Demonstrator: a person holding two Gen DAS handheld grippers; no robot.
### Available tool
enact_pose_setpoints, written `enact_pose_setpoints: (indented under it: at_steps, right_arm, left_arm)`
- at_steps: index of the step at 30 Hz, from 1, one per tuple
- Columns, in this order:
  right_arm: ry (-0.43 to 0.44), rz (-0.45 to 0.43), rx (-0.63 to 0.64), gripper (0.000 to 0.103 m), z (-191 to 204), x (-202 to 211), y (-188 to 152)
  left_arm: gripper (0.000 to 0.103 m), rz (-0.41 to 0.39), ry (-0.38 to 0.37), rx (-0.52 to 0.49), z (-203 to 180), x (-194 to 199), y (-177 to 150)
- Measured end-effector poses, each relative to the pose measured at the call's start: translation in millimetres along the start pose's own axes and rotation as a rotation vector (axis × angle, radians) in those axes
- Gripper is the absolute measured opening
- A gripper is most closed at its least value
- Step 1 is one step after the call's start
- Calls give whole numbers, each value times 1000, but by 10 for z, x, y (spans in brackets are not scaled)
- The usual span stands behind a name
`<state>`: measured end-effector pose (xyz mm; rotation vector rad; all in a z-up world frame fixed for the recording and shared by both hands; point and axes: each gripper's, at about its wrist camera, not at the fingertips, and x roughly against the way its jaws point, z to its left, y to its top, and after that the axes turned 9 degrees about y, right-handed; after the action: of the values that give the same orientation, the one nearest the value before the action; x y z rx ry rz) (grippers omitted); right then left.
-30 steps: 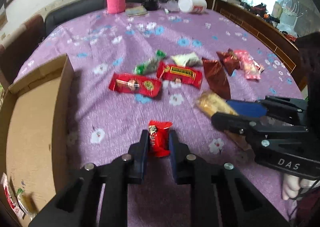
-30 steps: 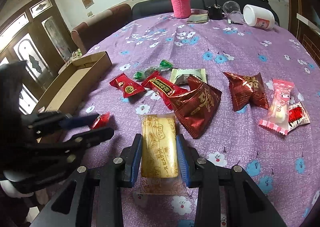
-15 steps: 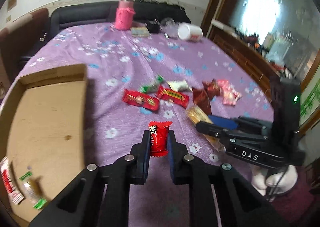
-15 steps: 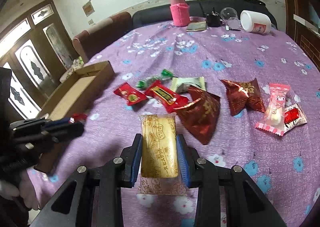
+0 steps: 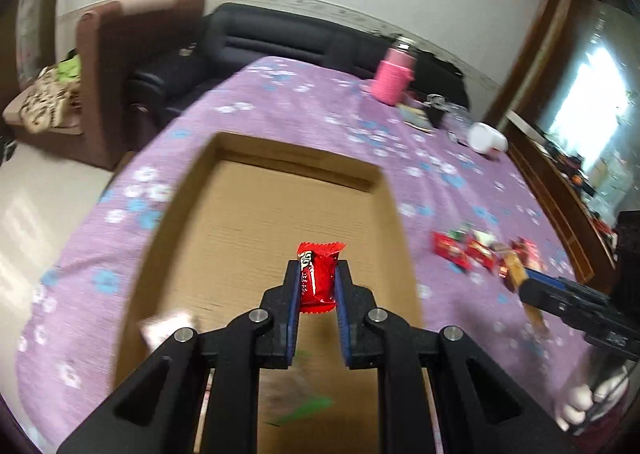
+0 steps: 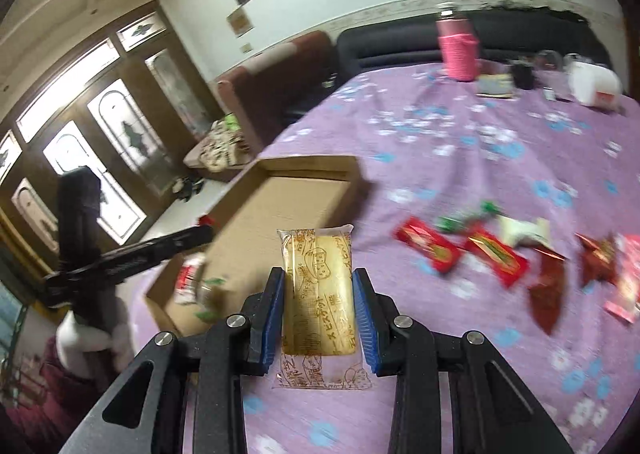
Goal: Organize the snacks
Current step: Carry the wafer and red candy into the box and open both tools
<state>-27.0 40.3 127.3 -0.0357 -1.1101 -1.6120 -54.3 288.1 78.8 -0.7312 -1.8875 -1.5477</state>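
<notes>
We are observing the left gripper (image 5: 317, 281) clamping a small red candy (image 5: 318, 275) between its blue fingers (image 5: 293, 296), gripping the packet across its middle with the crimped top edge standing clear above the tips; the candy is hanging over the floor of the cardboard box (image 5: 256, 214), clear of its walls. We are observing the right gripper (image 6: 319, 304) holding a yellow biscuit pack (image 6: 319, 294) by its two long edges, the pack hanging over the purple worktop (image 6: 480, 174) just beside the near wall of the box (image 6: 304, 166). We are judging both items as very light; the candy wrapper appears soft and crinkly and should tolerate a firm squeeze on the body, whereas the biscuit is likely stiff but brittle, so we are recommending edge pressure at mid-length and no more force than needed. Both films look glossy and may slip. Remaining wrapped snacks (image 6: 492, 254) are lying in a loose row on the worktop to the right, well apart from the box. A few items are already lying in the box's near end, though motion blur is preventing identification.
</notes>
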Motion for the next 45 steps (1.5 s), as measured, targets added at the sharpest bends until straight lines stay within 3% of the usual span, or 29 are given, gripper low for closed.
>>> enact_pose_setpoints:
  at_steps: [7, 12, 18, 20, 21, 22, 24, 33, 38, 42, 45]
  right_arm:
    - [61, 129, -17, 37, 287, -872, 167]
    - [49, 216, -26, 37, 369, -1421, 170]
    - [13, 246, -39, 39, 361, -1705, 194]
    - [21, 240, -66, 39, 334, -1731, 185]
    - [31, 239, -80, 39, 321, -1740, 187]
    - [36, 234, -90, 40, 305, -1730, 184]
    - [36, 219, -95, 40, 301, -1673, 188]
    - [23, 57, -112, 40, 98, -818, 269]
    - [-129, -41, -173, 39, -447, -221, 307]
    - [-238, -45, -195, 39, -809, -103, 345]
    - [-260, -12, -176, 39, -907, -222, 357]
  left_arm:
    - [16, 38, 63, 26, 392, -247, 66]
    - [16, 63, 79, 26, 491, -351, 40]
    - [16, 69, 69, 47, 569, -387, 36]
    - [18, 68, 52, 62, 596, -374, 36]
    - [25, 66, 38, 68, 604, -361, 36]
    - [39, 64, 30, 73, 612, -342, 36]
    - [55, 47, 31, 83, 619, -274, 41]
    - [68, -30, -2, 147, 483, 250, 17]
    - [79, -100, -57, 143, 279, 612, -135]
    - [79, -110, -92, 139, 127, 740, -275]
    - [79, -92, -97, 129, 55, 739, -312]
